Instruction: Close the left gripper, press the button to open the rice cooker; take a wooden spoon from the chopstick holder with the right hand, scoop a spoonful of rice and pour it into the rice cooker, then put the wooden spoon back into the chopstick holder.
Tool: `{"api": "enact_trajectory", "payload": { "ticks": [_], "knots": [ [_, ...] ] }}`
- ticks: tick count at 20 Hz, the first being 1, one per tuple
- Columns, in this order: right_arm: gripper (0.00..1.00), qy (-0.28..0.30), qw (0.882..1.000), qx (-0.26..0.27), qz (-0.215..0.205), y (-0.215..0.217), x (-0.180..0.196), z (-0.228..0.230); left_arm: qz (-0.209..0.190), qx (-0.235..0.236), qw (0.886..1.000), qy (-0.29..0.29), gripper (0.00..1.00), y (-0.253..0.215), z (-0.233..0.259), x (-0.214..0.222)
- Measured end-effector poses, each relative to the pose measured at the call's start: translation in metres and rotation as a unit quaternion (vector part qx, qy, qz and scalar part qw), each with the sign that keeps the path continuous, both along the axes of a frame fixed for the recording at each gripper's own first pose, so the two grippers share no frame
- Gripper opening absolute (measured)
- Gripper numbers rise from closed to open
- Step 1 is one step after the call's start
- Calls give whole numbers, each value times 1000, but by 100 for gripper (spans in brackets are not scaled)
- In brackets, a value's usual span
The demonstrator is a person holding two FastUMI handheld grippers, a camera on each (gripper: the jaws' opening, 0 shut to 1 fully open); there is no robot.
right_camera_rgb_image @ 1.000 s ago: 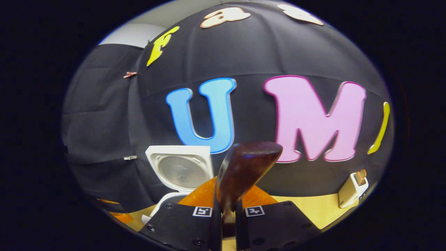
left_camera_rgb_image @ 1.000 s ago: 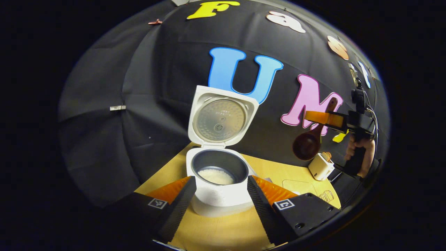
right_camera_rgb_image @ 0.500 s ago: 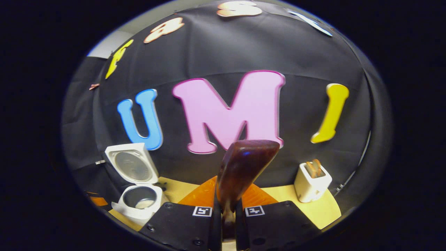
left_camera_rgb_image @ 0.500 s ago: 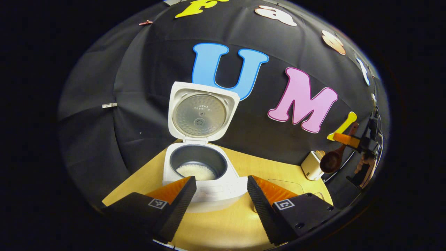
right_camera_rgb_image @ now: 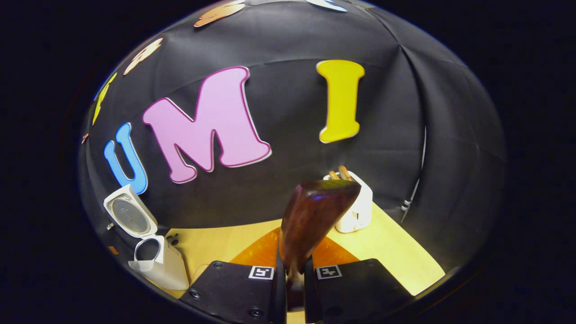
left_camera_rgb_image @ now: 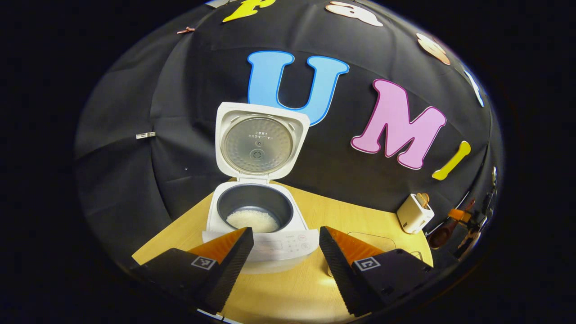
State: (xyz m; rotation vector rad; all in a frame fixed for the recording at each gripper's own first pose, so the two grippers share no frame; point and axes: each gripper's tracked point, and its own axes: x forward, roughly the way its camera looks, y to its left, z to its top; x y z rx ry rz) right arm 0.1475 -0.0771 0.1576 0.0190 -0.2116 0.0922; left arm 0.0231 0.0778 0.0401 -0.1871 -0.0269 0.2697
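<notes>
— What is seen in the left gripper view?

— The rice cooker (left_camera_rgb_image: 258, 216) is seen in the middle, on the yellow wooden table (left_camera_rgb_image: 288, 288). Its lid (left_camera_rgb_image: 260, 143) is lifted up and stands open at the back. White rice (left_camera_rgb_image: 252, 220) is seen at the bottom of the dark pot. The left gripper (left_camera_rgb_image: 285, 252) is held just in front of the cooker. Its two fingers are kept wide apart, one on each side, and nothing is held between them.

— And where is the wooden spoon?

— It is clamped in the right gripper (right_camera_rgb_image: 291, 279). In the right gripper view the two fingers are pressed together on the thin handle, and the dark brown bowl of the wooden spoon (right_camera_rgb_image: 315, 220) is stuck up in front of the camera. It cannot be told if any rice is left in it, because only the back of the bowl is shown.

— Where is the chopstick holder?

— The white chopstick holder (right_camera_rgb_image: 357, 209) is seen just behind the spoon, near the back edge of the table by the black cloth wall. Some light wooden sticks (right_camera_rgb_image: 339, 173) are poked out of its top. The spoon is not yet put inside it.

— Can the cooker be seen there too?

— Yes, far to the left side, well apart from the holder, with its lid up.
</notes>
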Motion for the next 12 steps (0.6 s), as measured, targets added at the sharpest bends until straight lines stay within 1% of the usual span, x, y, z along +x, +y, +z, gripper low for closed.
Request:
{"api": "enact_trajectory", "payload": {
  "ticks": [3,6,10,12],
  "knots": [
    [19,25,1000,10,-14,-20,14,-34,11,12,1000,-1,95,0,6,1],
    [19,40,999,11,-27,-31,24,-56,20,21,1000,-2,95,-1,11,-4],
    [19,61,997,18,-39,-45,41,-81,29,20,999,1,95,1,9,-12],
    [19,56,997,26,-44,-50,47,-79,33,18,999,2,95,3,8,-14]
  ]
}}
